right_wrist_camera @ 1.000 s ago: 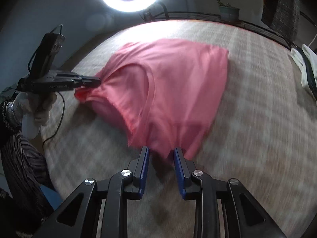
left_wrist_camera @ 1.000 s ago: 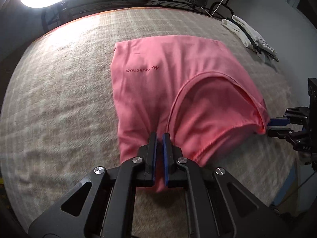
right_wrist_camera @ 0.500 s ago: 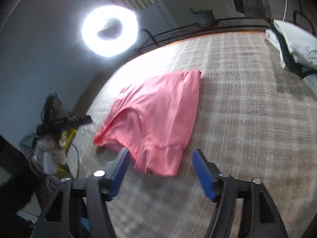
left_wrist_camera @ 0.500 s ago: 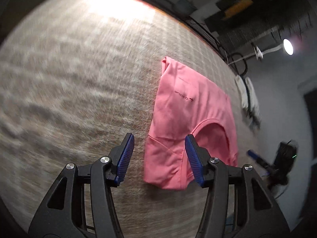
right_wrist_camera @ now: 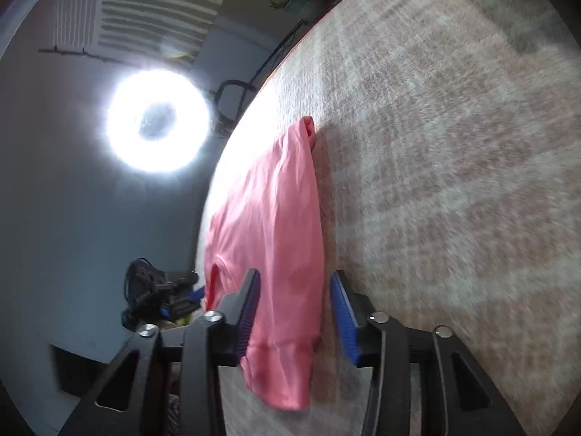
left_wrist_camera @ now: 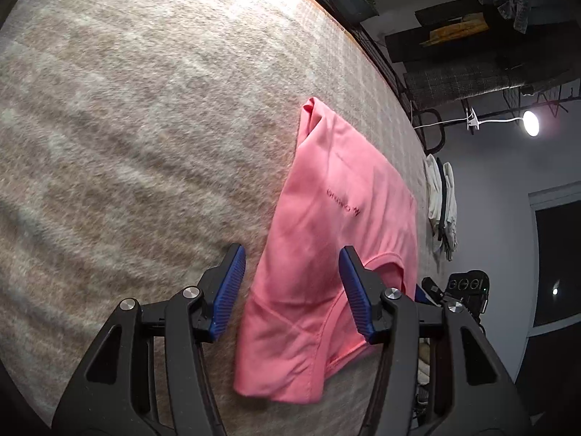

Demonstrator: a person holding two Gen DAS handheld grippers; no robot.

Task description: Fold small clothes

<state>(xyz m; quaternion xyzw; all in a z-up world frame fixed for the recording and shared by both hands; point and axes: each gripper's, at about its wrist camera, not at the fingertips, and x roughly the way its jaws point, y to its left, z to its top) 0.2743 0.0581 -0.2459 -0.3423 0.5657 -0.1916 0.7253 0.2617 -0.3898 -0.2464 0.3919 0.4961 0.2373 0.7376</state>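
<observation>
A pink T-shirt [left_wrist_camera: 334,239] is lying folded on a beige checked blanket [left_wrist_camera: 138,116] that is covering the whole work surface; dark lettering is showing on its upper layer, and the curved neckline is sitting at the near end; the far corner is bunching up slightly.

The left gripper [left_wrist_camera: 290,287] is hovering above the near end of the shirt with its blue-padded jaws standing about half open; they have opened up within the last second, and the cloth is showing between them but neither pad is pressing on it, so it is gripping nothing.

The right gripper [right_wrist_camera: 295,312] is hanging over the opposite side of the same near end; its jaws are standing moderately apart and have just been closing; the shirt is lying in the gap below, and, as far as the blurred view is allowing, the pads are not pinching it.

A ring light [right_wrist_camera: 158,120] is glaring behind the blanket, and white cloths [left_wrist_camera: 441,200] are lying at its far edge.
</observation>
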